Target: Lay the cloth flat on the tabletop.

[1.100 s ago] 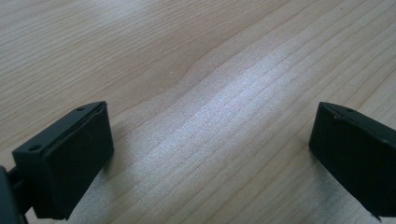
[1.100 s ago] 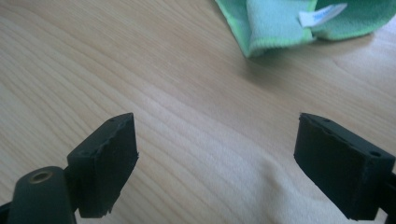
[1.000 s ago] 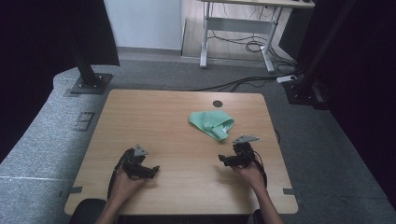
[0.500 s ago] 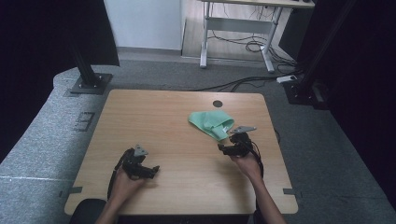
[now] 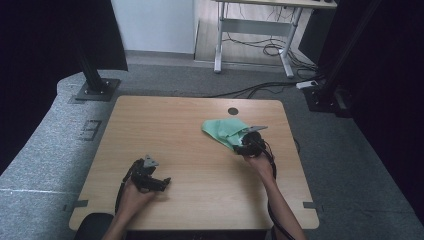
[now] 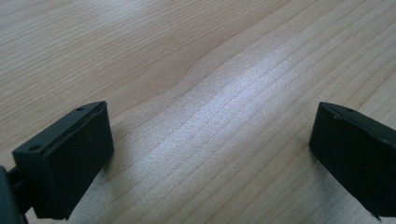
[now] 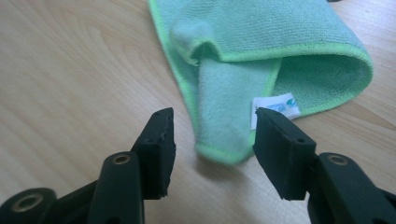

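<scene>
A small white label (image 7: 273,108) with blue print is seen sewn to the edge of the crumpled light-green microfibre cloth (image 7: 261,42); its writing is too small and partly hidden behind a jaw to be read. The cloth is found on the rectangular light wooden table (image 5: 175,130), toward two o'clock from the table's middle, just below the dark round hole (image 5: 233,111) near the far edge. The right black hand-held gripper (image 5: 243,146) is held at the cloth's five o'clock corner, with a grey three-cornered plate on top. In the right gripper view its jaws are seen about half open, having just been closing, and the cloth's nearest folded tip (image 7: 219,149) lies between them at twelve o'clock; the pads are not pressed on it, and a gap is left on each side. The label is partly covered by the jaw at the right of that view. The left black hand-held gripper (image 5: 150,179) is held near the table's seven o'clock area, well apart from the cloth. In the left gripper view its jaws are spread wide over bare wood grain, with nothing held between them.
</scene>
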A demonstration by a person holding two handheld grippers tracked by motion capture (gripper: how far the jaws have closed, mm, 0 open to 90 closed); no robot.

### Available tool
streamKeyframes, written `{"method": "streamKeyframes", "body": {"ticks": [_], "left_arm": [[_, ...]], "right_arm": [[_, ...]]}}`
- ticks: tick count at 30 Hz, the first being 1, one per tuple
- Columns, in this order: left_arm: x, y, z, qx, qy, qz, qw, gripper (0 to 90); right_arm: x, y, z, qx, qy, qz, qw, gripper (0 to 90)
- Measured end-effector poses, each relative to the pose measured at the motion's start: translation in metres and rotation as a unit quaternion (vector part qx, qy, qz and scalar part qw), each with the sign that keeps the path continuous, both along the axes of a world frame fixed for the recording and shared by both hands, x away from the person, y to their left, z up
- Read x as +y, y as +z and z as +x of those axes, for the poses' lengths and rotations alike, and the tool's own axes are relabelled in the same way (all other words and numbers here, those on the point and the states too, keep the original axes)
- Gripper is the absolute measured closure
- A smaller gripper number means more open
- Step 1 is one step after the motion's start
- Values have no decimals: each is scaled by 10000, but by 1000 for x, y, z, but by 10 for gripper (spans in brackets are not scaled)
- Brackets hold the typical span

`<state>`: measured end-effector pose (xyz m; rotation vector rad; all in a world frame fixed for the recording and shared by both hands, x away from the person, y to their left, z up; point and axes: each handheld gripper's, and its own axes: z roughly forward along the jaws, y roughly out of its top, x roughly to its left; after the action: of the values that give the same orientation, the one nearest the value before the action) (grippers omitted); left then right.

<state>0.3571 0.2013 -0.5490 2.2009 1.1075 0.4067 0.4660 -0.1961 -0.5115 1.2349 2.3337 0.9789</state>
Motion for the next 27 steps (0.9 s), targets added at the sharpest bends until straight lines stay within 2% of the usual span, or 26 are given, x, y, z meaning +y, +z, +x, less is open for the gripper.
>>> {"method": "streamKeyframes", "body": {"ticks": [2, 5, 8, 10, 15, 20, 21, 25, 27], "left_arm": [[0, 0, 0, 1, -2, 1, 10000, 0], [0, 0, 0, 0, -1, 0, 10000, 0], [0, 0, 0, 0, -4, 1, 10000, 0], [0, 0, 0, 0, -2, 0, 10000, 0], [0, 0, 0, 1, -2, 1, 10000, 0], [0, 0, 0, 2, -3, 3, 10000, 0], [0, 0, 0, 1, -1, 2, 10000, 0], [0, 0, 0, 0, 1, -1, 10000, 0], [0, 0, 0, 0, 0, 0, 10000, 0]], "right_arm": [[1, -4, 5, 33, -25, -81, 10000, 511], [2, -12, 10, 139, -16, -115, 9998, 594], [3, -19, 11, 247, -15, -100, 9996, 757], [3, -22, 11, 291, -23, -65, 9996, 821], [3, -24, 4, 356, 115, 120, 9992, 839], [6, -26, -7, 343, 295, 158, 9989, 839], [8, -26, -14, 338, 413, 175, 9984, 839], [13, -26, -24, 339, 527, 195, 9978, 838], [19, -27, -37, 355, 657, 231, 9969, 837]]}}
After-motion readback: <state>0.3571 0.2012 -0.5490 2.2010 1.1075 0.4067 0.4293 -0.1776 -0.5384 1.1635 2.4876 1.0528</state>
